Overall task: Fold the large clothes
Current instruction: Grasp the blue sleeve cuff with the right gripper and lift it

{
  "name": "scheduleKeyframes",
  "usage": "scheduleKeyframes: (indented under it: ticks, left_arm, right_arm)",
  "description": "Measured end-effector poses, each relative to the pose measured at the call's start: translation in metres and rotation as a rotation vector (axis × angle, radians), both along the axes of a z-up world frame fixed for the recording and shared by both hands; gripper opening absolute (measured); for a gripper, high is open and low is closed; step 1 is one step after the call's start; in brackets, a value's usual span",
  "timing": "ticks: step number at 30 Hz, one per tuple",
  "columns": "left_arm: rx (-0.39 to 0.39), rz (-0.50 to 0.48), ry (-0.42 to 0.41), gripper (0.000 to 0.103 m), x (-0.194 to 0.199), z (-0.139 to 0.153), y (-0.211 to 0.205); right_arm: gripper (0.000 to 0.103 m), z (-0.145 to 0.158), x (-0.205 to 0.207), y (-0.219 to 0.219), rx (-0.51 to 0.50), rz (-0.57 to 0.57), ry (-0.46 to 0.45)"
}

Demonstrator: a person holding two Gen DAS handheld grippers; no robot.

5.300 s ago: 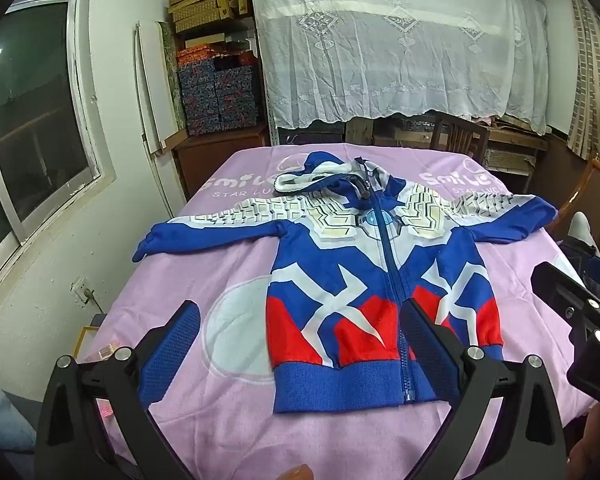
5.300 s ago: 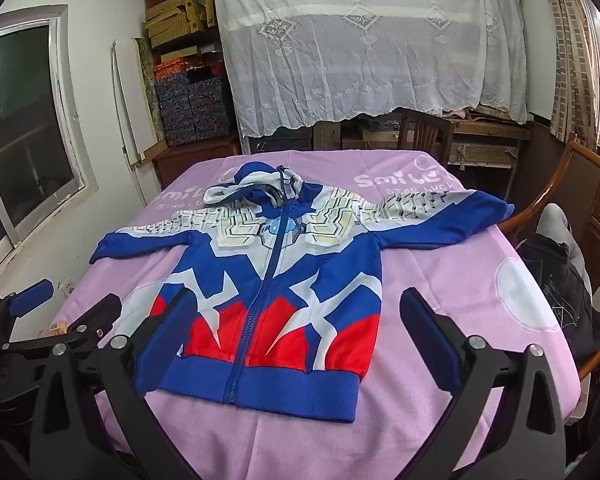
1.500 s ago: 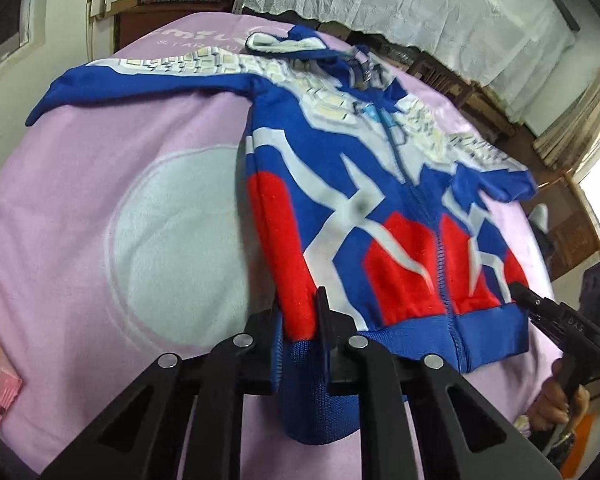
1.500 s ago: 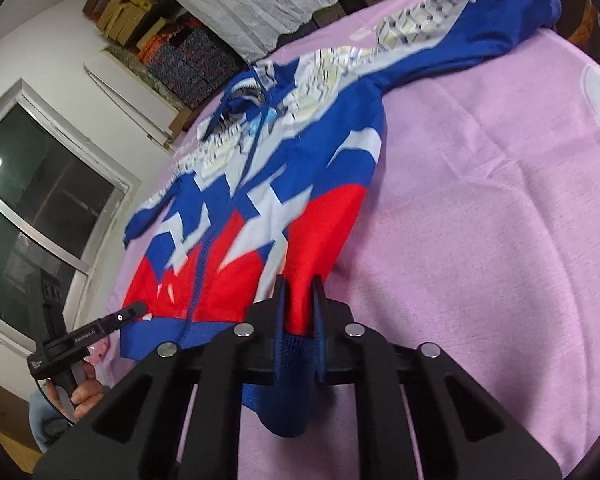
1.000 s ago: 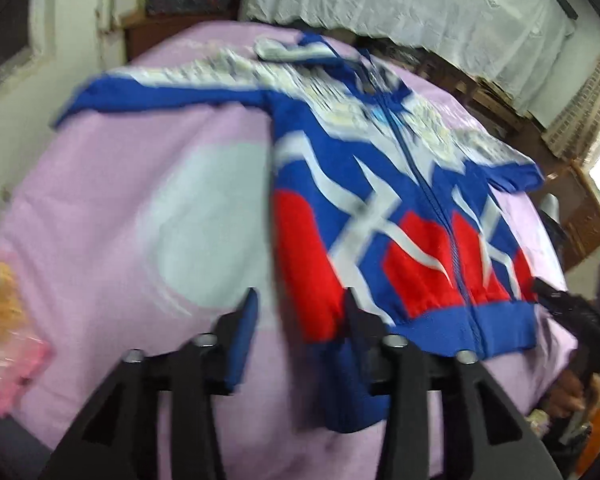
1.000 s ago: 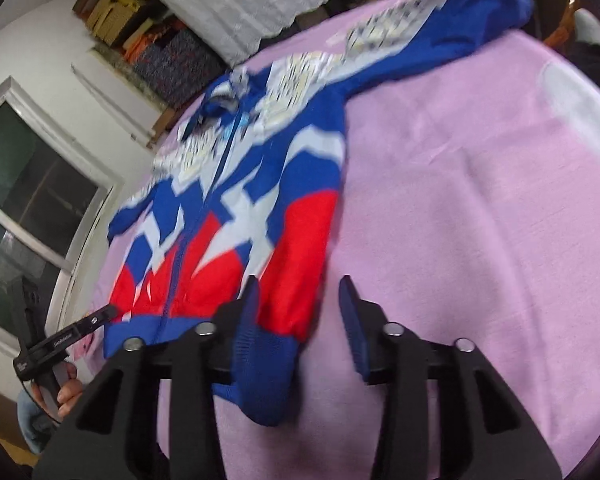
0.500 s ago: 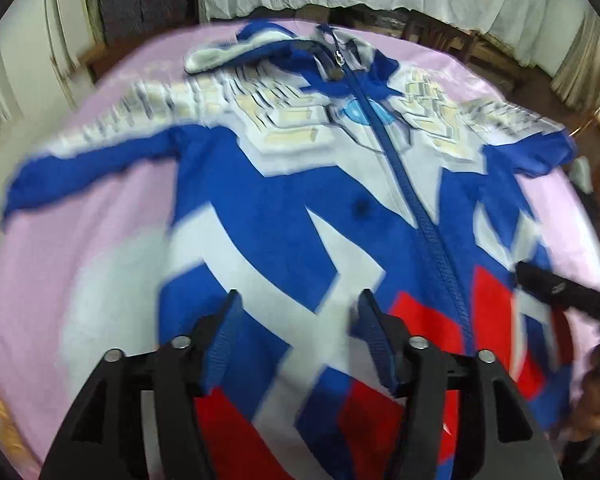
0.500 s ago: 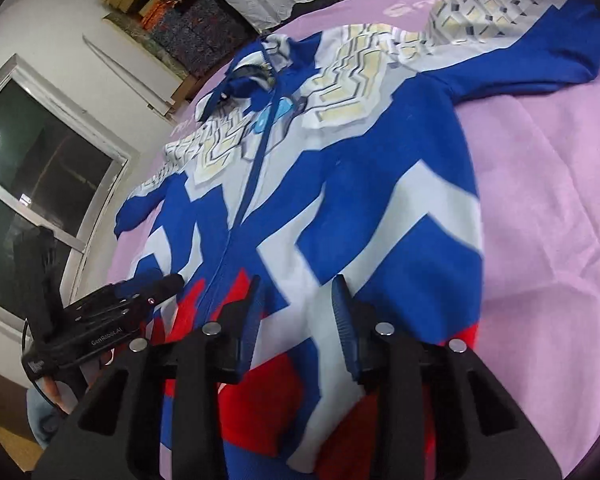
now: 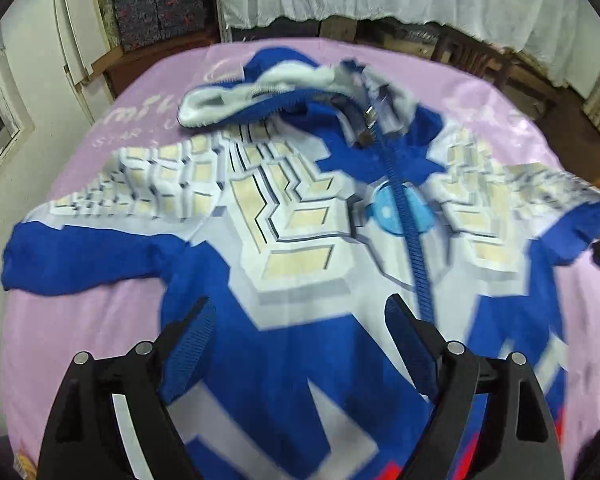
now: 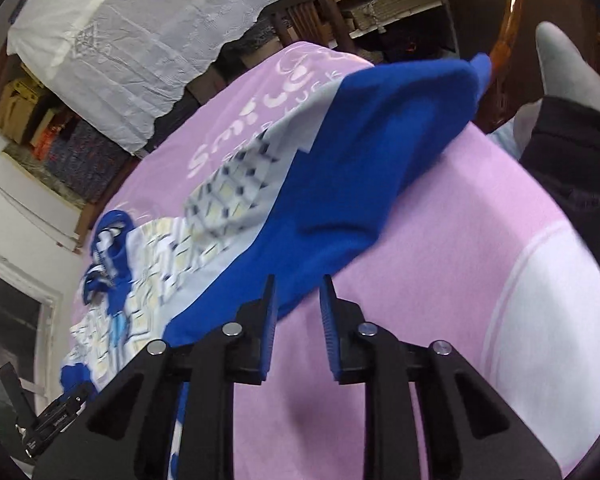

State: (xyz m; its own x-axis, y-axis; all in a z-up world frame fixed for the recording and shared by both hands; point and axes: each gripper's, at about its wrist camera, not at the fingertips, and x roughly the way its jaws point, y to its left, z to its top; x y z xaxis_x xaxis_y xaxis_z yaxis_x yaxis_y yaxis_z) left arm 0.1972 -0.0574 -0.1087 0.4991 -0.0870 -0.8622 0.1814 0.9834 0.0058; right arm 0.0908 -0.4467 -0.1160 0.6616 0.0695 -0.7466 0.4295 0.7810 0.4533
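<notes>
Lying flat on the pink-covered desk (image 9: 80, 340), the zip-up hooded jacket (image 9: 300, 248) fills the frame. The left gripper (image 9: 296, 340) hovers over its chest, fingers spreading, nothing between them. The right gripper (image 10: 298, 312) is nearer the right sleeve (image 10: 360, 168), which runs toward the upper right; its fingers are narrowing, empty. The cuff is blurred.
</notes>
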Motion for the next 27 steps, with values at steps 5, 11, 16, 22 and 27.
scheduleKeyframes:
  ticks: [5,11,16,22,27]
  left_arm:
    - [0.051,-0.012,-0.02,0.094,0.006,-0.015,-0.003]
    - [0.031,0.006,-0.032,0.1,0.008,-0.019,0.001]
    - [0.03,0.011,-0.037,0.1,0.008,-0.019,0.001]
    - [0.018,0.007,-0.043,0.1,0.002,-0.019,0.004]
    - [0.018,0.008,-0.047,0.1,0.001,-0.02,0.003]
  right_arm:
    - [0.022,-0.004,0.052,-0.036,-0.013,-0.045,-0.034]
    - [0.022,0.026,0.06,-0.047,-0.138,-0.077,-0.217]
    - [0.029,0.024,0.014,-0.072,-0.059,-0.158,-0.196]
    - [0.031,0.002,-0.016,-0.076,0.003,-0.216,-0.084]
    - [0.031,-0.009,0.04,-0.069,0.048,-0.113,0.018]
